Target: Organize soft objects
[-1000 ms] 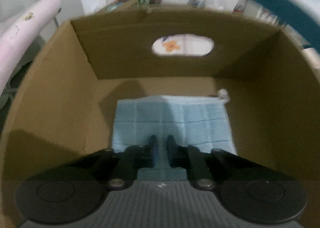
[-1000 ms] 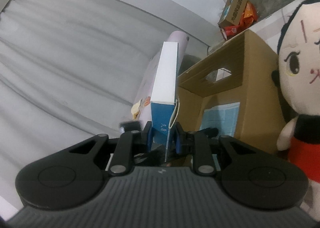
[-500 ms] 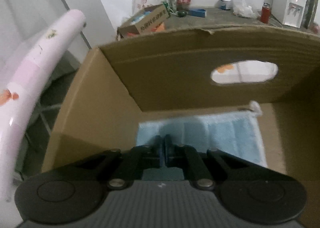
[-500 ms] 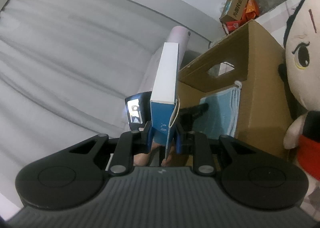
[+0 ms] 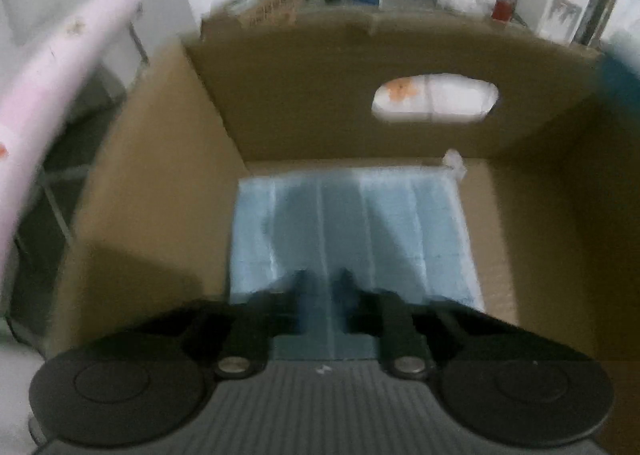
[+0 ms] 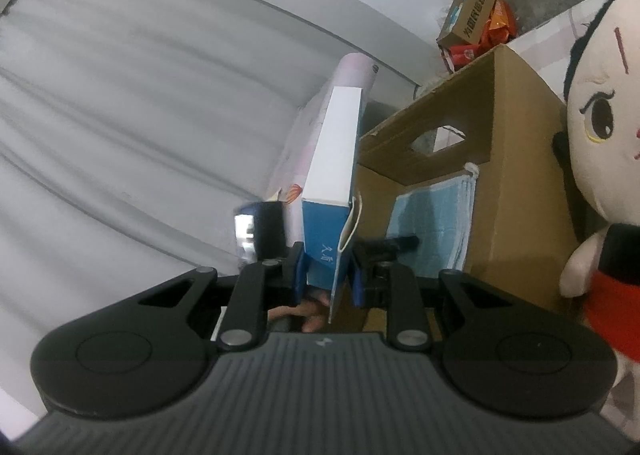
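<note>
**Item 1. Pink roll**. At 10 o'clock in the left wrist view, outside the box. Not part of the job.

**Item 2. Cardboard box**. Open-topped, with an oval hand-hole in the far wall at 1 o'clock. It serves as the container.

**Item 3. Blue pleated cloth**. The soft item lies flat on the box floor, with its far edge near the far wall and a white loop at its 1 o'clock corner.

**Item 4. Left tongs**. They point steeply down over the near edge of the cloth at 6 o'clock and are drawn nearly together. Blur hides whether a fold is caught between them.
- Risk: if a fold is caught, any lift would drag the cloth up and rumple it.

**Item 5. Right tongs**. They are clamped on the lower end of a blue-and-white carton, which stands upright toward 12 o'clock just left of the box rim.
- Risk: the grip is low and the carton is tall, so it could pivot or slip.
- Risk: a loose flap at its right edge could snag on the rim.
- Risk: if the carton is set down hard, it would crease the cloth beneath.

**Item 6. Plush doll**. At 3 o'clock in the right wrist view, against the outer wall of the box and not yet stowed.
- Risk: a sideways swing of the carton could knock it over.
</note>
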A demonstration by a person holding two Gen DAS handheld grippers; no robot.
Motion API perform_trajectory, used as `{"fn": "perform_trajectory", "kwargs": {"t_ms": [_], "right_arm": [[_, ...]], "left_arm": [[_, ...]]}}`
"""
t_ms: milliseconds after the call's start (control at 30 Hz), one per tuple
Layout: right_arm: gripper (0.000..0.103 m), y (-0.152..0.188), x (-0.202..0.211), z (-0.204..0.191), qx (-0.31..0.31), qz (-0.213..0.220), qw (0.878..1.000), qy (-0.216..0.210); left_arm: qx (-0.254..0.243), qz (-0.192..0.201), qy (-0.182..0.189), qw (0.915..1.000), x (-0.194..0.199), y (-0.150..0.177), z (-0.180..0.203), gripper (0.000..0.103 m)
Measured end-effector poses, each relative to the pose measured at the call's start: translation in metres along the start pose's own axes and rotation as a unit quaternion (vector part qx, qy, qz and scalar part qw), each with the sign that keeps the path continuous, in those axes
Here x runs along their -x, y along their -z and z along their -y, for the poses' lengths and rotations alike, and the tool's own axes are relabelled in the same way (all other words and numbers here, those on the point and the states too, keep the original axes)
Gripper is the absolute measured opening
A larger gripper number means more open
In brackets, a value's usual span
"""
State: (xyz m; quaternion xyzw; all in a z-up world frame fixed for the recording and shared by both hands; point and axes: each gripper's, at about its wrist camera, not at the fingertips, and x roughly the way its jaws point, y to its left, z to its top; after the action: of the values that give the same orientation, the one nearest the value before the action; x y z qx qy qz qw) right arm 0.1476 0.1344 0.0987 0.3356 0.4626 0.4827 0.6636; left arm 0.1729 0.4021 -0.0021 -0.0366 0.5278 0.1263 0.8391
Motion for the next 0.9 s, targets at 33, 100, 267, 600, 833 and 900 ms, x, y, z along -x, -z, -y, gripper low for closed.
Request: {"fn": "perform_trajectory", "kwargs": {"t_ms": [33, 100, 267, 600, 833, 900], "right_arm": [[0.022, -0.001, -0.001, 0.000, 0.000, 0.000, 1.000, -0.001], [0.022, -0.001, -0.002, -0.001, 0.001, 0.001, 1.000, -0.006], [0.022, -0.001, -0.008, 0.002, 0.002, -0.004, 1.000, -0.011], [0.022, -0.004, -0.016, 0.014, -0.006, 0.001, 1.000, 0.015], [0.022, 0.002, -0.022, 0.004, 0.010, 0.005, 0.999, 0.040], [0.022, 0.006, -0.025, -0.004, 0.031, 0.005, 0.998, 0.054]], "left_arm": [[0.006, 0.000, 0.000, 1.0000, -0.001, -0.002, -0.002, 0.009], [0.008, 0.002, -0.007, 0.9999, -0.002, -0.009, -0.003, 0.004], [0.011, 0.022, -0.026, 0.9993, -0.013, -0.024, -0.004, 0.003], [0.020, 0.047, -0.059, 0.9969, -0.021, -0.039, 0.001, 0.016], [0.137, 0.131, 0.066, 0.9796, 0.072, -0.003, -0.031, 0.069], [0.172, 0.149, 0.127, 0.9655, 0.096, 0.010, -0.040, 0.084]]}}
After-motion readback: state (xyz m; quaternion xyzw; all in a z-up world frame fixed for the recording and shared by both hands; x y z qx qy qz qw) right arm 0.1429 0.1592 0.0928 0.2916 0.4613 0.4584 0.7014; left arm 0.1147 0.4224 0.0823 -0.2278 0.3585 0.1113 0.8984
